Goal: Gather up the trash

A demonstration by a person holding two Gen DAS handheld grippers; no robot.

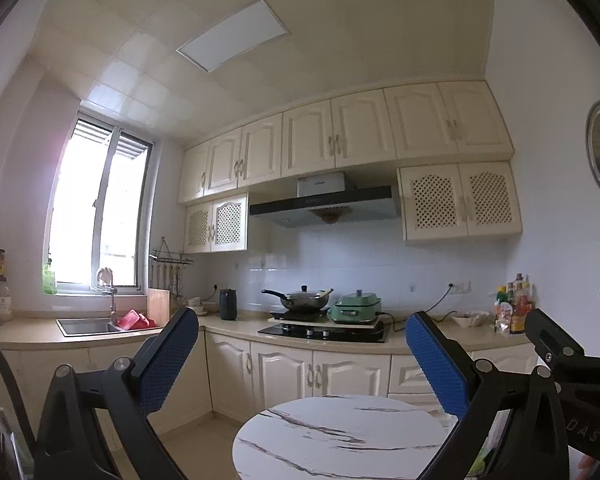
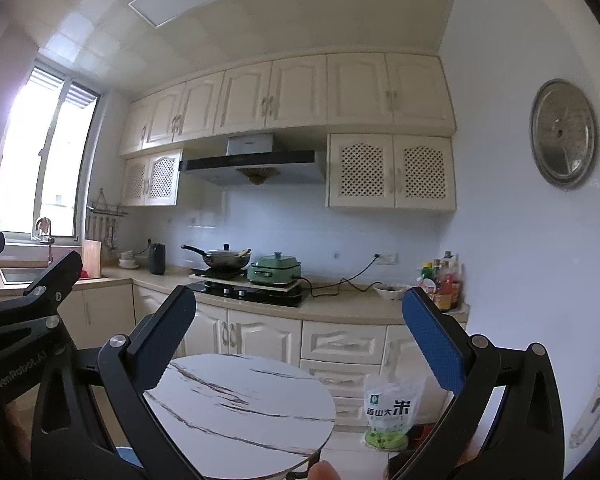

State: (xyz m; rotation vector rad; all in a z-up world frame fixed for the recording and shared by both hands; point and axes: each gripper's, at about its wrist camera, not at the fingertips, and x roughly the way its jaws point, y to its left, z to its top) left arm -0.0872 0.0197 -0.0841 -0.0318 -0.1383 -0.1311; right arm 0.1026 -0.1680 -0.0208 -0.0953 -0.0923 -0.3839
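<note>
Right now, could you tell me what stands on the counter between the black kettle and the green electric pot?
A lidded wok stands between the black kettle and the green pot, on a burner over the stove; both views show it.

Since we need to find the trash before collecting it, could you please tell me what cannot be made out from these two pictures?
- Round table: its near part is cut off by the lower edge and hidden behind the right tool and left tool; no trash shows on the visible part.
- Floor: mostly hidden by the table.
- Rice bag: its base is out of sight, in the right wrist view.
- Bowl: too small to read its contents.
</note>
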